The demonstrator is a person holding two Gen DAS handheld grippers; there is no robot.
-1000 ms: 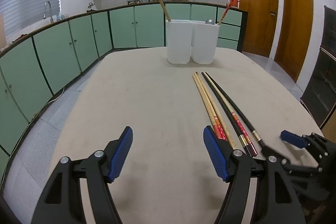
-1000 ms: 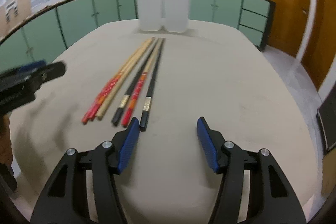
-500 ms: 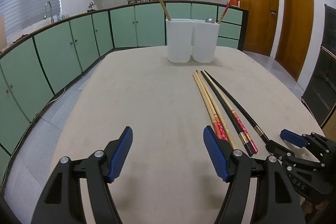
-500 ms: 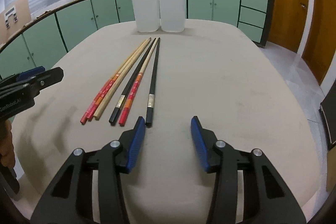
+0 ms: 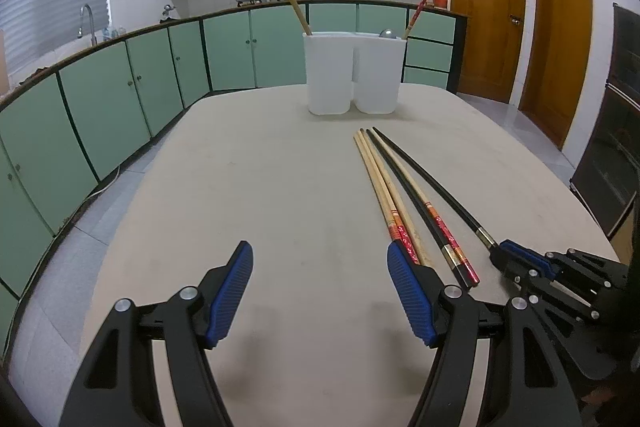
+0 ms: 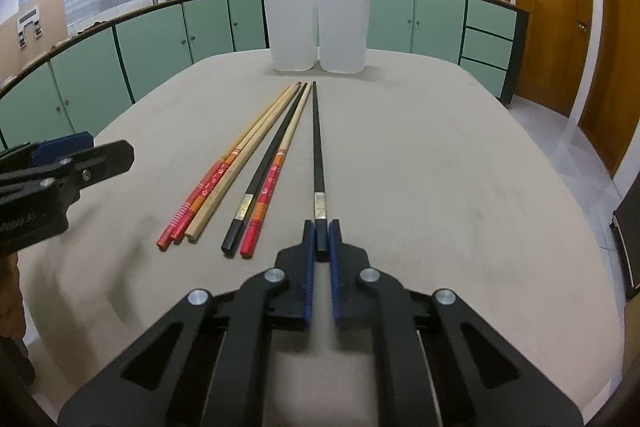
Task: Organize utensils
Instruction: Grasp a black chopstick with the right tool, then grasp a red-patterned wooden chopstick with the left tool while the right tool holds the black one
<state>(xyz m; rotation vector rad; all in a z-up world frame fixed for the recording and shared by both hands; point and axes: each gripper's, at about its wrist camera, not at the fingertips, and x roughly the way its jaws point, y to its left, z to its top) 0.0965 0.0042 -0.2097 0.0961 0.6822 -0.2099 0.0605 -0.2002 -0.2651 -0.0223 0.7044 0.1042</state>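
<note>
— Six chopsticks, where are they?

— Five loose on my table, fanned toward eleven o'clock. My right gripper is clamped on the black chopstick, its tip pointing at twelve toward the white holders.

— Left?

— My left gripper gapes wide, nothing between its pads.

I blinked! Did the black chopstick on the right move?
Yes. The black chopstick swung rightward, away from the other chopsticks; the right gripper's fingers now pinch its near end.
</note>
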